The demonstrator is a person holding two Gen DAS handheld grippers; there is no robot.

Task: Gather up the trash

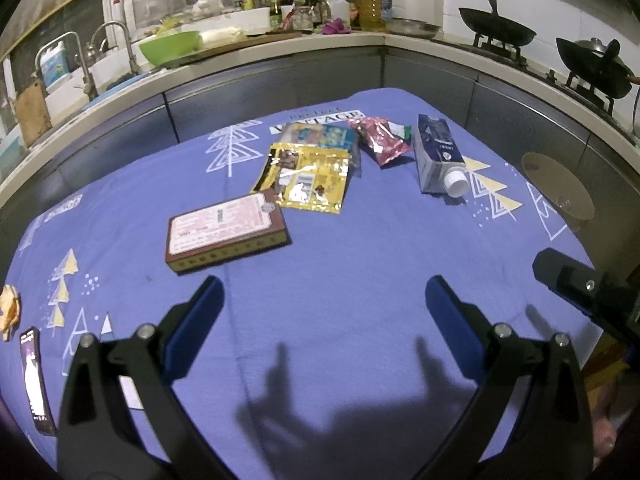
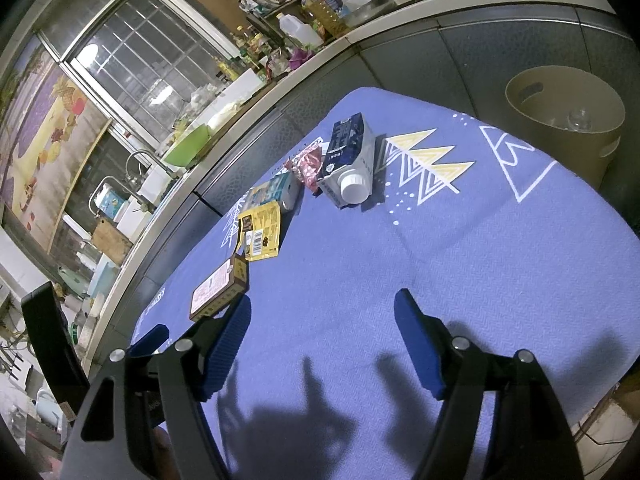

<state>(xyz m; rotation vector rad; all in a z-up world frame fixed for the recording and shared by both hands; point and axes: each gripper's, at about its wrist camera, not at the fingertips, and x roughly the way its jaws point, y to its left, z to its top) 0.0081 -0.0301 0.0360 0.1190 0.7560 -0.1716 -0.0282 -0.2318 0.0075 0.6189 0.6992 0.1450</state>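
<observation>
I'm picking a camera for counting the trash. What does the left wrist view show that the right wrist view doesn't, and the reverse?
Only the left wrist view: a phone at the cloth's left edge, and two woks on the stove.

Only the right wrist view: the whole bin, open top and side.

Both: the carton, pink wrapper, yellow packet, flat box, blue cloth, and each view's own open, empty gripper: left, right.

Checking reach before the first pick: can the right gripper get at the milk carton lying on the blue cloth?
Probably yes. The right gripper has its jaws open and empty, and only bare cloth lies between it and the milk carton; the pink wrapper sits beside it.
</observation>
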